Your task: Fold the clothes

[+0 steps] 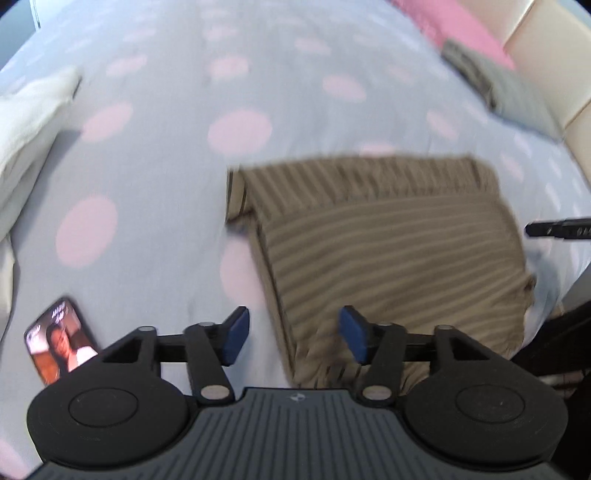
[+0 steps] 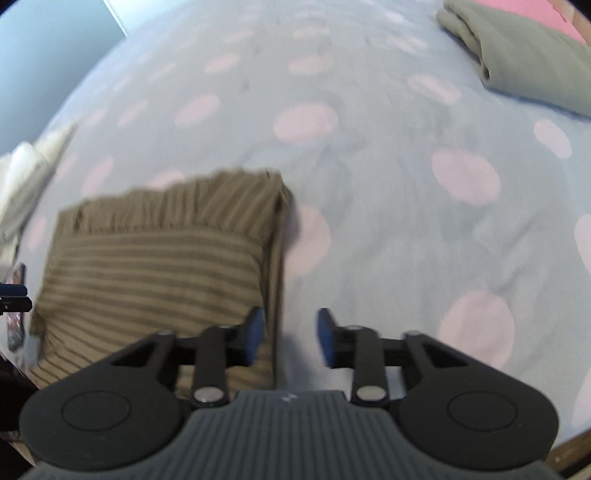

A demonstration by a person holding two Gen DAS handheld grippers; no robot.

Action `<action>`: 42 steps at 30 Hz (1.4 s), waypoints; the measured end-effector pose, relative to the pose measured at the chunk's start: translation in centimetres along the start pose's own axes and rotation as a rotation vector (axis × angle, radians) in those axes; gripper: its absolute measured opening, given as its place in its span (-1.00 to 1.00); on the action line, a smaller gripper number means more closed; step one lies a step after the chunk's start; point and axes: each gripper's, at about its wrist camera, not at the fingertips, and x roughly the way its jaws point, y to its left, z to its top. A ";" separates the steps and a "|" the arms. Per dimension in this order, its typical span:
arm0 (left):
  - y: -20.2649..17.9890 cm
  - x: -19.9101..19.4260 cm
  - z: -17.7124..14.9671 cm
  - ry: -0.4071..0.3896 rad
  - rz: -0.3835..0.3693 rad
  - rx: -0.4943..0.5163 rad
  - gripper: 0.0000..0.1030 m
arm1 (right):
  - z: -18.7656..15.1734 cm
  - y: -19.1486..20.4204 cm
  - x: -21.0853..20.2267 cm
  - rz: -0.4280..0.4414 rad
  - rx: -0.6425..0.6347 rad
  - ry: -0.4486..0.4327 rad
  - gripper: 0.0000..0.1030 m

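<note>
Striped brown garment (image 1: 388,240) lies folded into a rough rectangle on the bedsheet (image 1: 166,166) — pale blue w/ big pink dots. Far end of it is bunched in vertical ridges, near part lies flat w/ stripes running across; one layer edge shows along its left side in the left wrist view. Left gripper (image 1: 293,338) hangs above the garment's near left edge, jaws spread, nothing between the blue pads, not touching the cloth as far as the blur lets me tell. Right gripper (image 2: 290,338) sits over the garment's near right edge, jaws also apart & empty; left pad is over the cloth, right pad over bare sheet. Phone (image 1: 61,339) w/ lit screen lies on the sheet to the left of the left gripper, well apart from the garment. Grey-green folded cloth (image 2: 524,55) rests at the far right of the bed, next to a pink pillow (image 1: 461,26). White bedding (image 1: 29,125) is heaped at the left — both views are motion-blurred, so fine detail is lost.
</note>
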 end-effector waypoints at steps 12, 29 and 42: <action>2.4 4.4 2.1 -0.009 -0.015 -0.153 0.09 | 1.9 -0.5 3.1 0.103 0.041 -0.013 0.21; 0.4 7.1 0.6 -0.025 0.024 -0.065 0.18 | 1.4 0.8 6.9 0.070 -0.014 0.049 0.23; -3.0 6.7 -0.6 -0.124 0.063 -0.070 -0.65 | 0.7 2.4 6.6 0.111 -0.042 0.014 -0.73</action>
